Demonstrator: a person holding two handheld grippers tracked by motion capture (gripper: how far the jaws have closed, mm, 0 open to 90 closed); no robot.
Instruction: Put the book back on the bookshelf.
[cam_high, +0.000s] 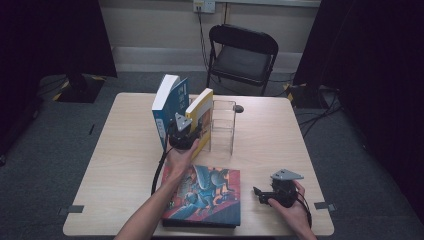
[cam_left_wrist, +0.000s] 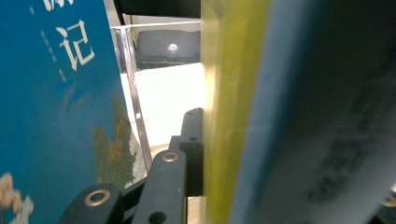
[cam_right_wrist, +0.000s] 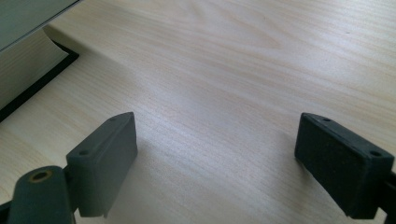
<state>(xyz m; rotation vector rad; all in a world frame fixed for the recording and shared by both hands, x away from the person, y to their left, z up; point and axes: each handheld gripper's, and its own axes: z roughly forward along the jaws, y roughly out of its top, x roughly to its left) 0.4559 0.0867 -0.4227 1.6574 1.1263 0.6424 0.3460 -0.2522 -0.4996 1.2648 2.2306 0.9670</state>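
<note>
Yellow book (cam_high: 200, 112) stood upright, clamped in our left gripper (cam_high: 184, 134), just left of the clear rack (cam_high: 223, 125), with a blue book (cam_high: 167, 107) beside it. Nearer us lay a picture book (cam_high: 207, 195). Our right gripper (cam_high: 261, 194) rested wide open, empty, on the pale wooden desk (cam_high: 270, 140); a black chair (cam_high: 242, 55) stood beyond.

The left forearm comes in from the bottom edge of the high view and stretches forward, its hand (cam_high: 176, 159) wrapped around the body of the left tongs (cam_high: 192, 131), which point away from the person. In the left gripper view the jaws are clamped tight, one black jaw pressed flat against what they hold. The right hand (cam_high: 292, 211) sits low and nearer the person, well apart from the left tongs. It grips the right tongs (cam_high: 256, 192), which point left; their jaws stand wide apart above the tabletop (cam_right_wrist: 224, 84).
</note>
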